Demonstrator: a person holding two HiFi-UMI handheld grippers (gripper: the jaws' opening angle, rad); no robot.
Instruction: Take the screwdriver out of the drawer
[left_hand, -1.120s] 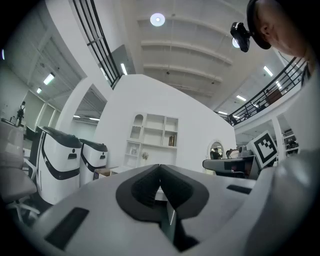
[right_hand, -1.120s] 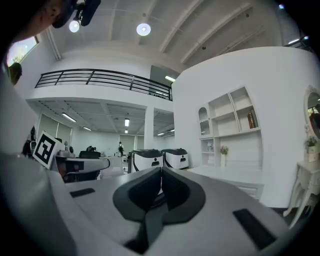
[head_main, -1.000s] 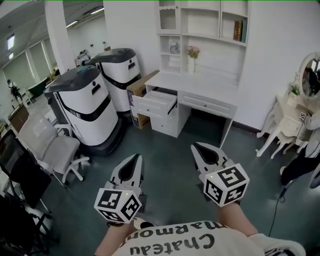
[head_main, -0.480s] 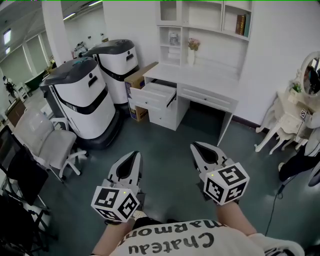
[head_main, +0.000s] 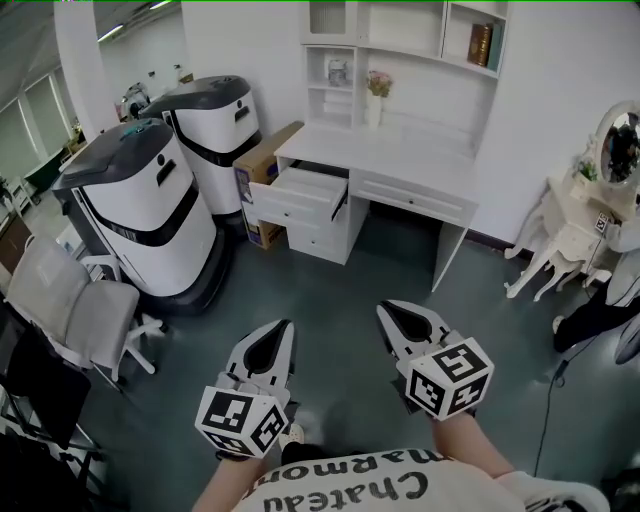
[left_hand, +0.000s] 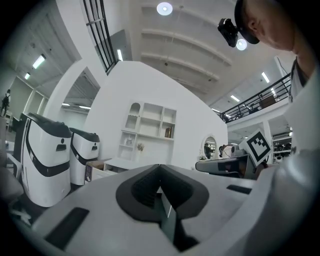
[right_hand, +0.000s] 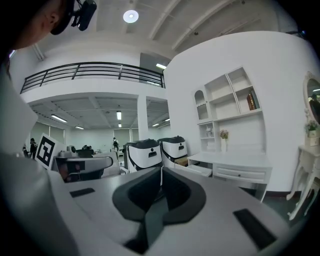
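The top-left drawer (head_main: 297, 194) of the white desk (head_main: 385, 160) stands pulled open, far ahead across the floor. No screwdriver shows from here; the drawer's inside is hidden. My left gripper (head_main: 285, 326) and right gripper (head_main: 384, 308) hang side by side over the dark floor, well short of the desk, both pointing toward it. Both are shut with nothing between the jaws. In the left gripper view the left gripper (left_hand: 160, 165) has its tips together, with the desk (left_hand: 114, 162) small behind it. The right gripper (right_hand: 161, 169) likewise shows a closed seam, with the drawer (right_hand: 201, 170) beyond it.
Two big white-and-black machines (head_main: 140, 205) (head_main: 215, 125) and a cardboard box (head_main: 262, 165) stand left of the desk. Grey chairs (head_main: 75, 300) sit at the left. A white dressing table with a mirror (head_main: 590, 215) and a person (head_main: 600, 320) are at the right. Shelves (head_main: 440, 40) rise above the desk.
The desk and machines have drawn nearer and shifted left in the head view. Both grippers have sunk a little in the frame, still shut and side by side.
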